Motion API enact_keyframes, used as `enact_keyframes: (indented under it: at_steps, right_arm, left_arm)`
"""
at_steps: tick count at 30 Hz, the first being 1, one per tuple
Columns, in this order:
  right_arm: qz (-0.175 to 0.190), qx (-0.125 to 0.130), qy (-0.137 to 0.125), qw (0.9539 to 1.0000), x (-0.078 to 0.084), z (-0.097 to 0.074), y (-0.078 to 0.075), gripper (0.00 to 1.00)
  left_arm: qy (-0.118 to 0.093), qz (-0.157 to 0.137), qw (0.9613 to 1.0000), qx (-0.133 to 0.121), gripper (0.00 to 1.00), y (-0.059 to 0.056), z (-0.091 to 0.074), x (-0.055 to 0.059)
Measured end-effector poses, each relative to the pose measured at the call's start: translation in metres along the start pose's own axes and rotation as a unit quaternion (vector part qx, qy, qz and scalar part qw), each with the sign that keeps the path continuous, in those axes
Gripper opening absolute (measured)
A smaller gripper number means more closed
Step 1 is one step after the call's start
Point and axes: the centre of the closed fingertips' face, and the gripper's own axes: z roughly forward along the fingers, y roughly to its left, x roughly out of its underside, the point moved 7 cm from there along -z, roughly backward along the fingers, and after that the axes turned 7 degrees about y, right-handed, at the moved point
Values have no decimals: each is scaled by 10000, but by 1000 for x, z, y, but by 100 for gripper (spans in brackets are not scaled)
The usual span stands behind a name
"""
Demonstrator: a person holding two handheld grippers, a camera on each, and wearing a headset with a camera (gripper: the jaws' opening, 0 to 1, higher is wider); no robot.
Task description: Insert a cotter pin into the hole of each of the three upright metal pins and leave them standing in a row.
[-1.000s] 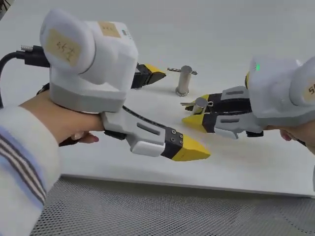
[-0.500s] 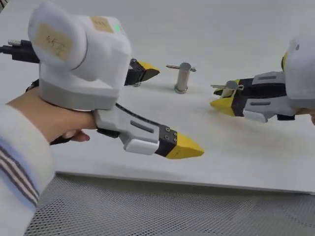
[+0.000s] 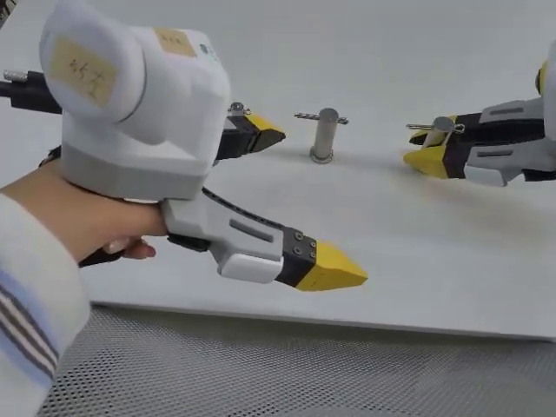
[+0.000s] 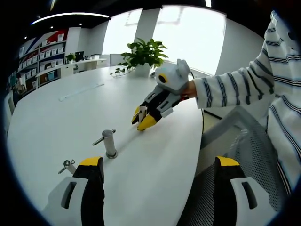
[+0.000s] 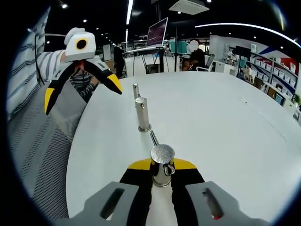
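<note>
The white desk carried three short metal pins in a line from left to right.

The right hand-held gripper was at the far right of the head view. Its yellow-tipped jaws were pressed together on the right metal pin, one jaw on each side of it. A thin cotter pin went through the hole near the top of that pin and stuck out on both sides. The pin leaned a little in the head view. I could not tell if its foot touched the desk.

The middle metal pin stood straight up on the desk by itself, well apart from both grippers. A second cotter pin went across through its top.

The left metal pin stood just beside one jaw of the left hand-held gripper. In the head view that jaw hid most of it. A thin bit stuck out near its top, but it was too small to tell more.

The left hand-held gripper was spread wide and pinched nothing. Its far jaw pointed toward the left metal pin, and its near jaw hung over the near part of the desk. A hand in a striped sleeve held it.

A grey mesh showed below the near edge of the desk. In the left gripper view, a green plant stood at the far end of the desk.
</note>
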Motion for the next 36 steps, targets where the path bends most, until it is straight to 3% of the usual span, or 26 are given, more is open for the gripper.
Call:
enact_keyframes:
  at_steps: [18, 26, 31, 33, 34, 36]
  right_arm:
    - [-75, -50, -93, 9999, 1, 5, -5, 9]
    - [-205, 58, -109, 9997, -1, 5, -5, 11]
    - [-108, 185, -298, 9993, -11, -5, -5, 25]
    - [18, 275, -219, 9994, -16, -11, -1, 31]
    - [77, 432, -82, 9990, -18, -15, -1, 38]
    - [-99, 513, -129, 9986, -25, -21, 6, 52]
  left_arm:
    - [325, -32, 9992, 237, 94, -8, 0, 10]
    - [370, 59, 9988, 320, 95, -12, -1, 13]
    - [384, -17, 9990, 222, 95, -9, -4, 16]
    - [325, -14, 9994, 131, 95, -8, -6, 18]
    - [305, 10, 9995, 108, 96, -8, -8, 18]
    - [265, -5, 9996, 51, 96, -7, -10, 20]
